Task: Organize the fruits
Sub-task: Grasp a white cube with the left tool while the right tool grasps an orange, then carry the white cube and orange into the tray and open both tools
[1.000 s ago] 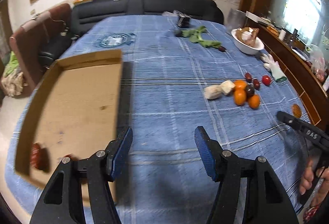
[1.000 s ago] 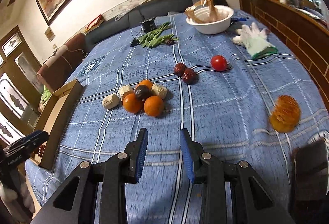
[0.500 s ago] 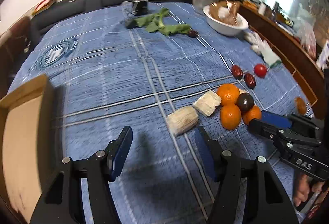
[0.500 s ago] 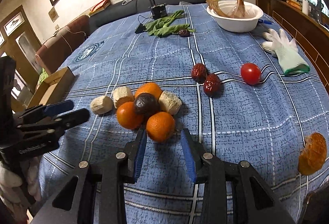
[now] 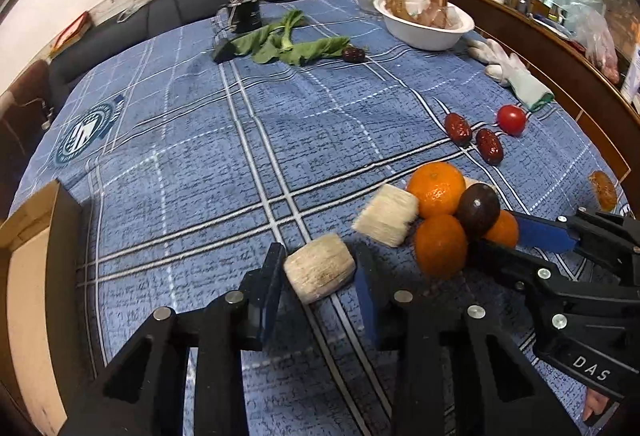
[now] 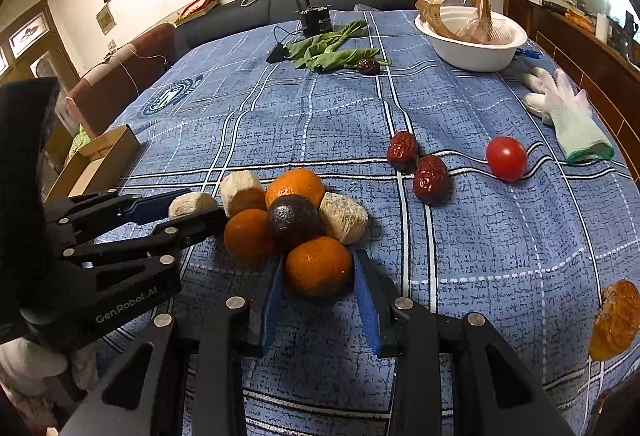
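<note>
The left gripper (image 5: 318, 282) has the pale chunk (image 5: 319, 270) between its fingers, and the fingers are closing on it. The pads look to be just at its two flat ends, but it cannot be told if they press yet. The right gripper (image 6: 318, 286) has the near orange (image 6: 319, 265) between its fingers. These are only a little apart, close on both sides of the fruit; a firm hold cannot be told.

Both things lie on the blue desk (image 5: 200, 156), at the near edge of the fruit pile. The chunk is apart from the pile. The orange touches the dark fruit (image 6: 294, 222) behind it.

To do this step well, each squeeze should be finished softly before any lift is made. The orange should be lifted straight up, so the dark fruit is not rolled away. The box (image 5: 24, 276) at the left is likely where things are to be put.

The chunk is a short log. Its long line runs across, from one finger to the other, tipped a bit. The orange is round, so no long line is seen.
</note>
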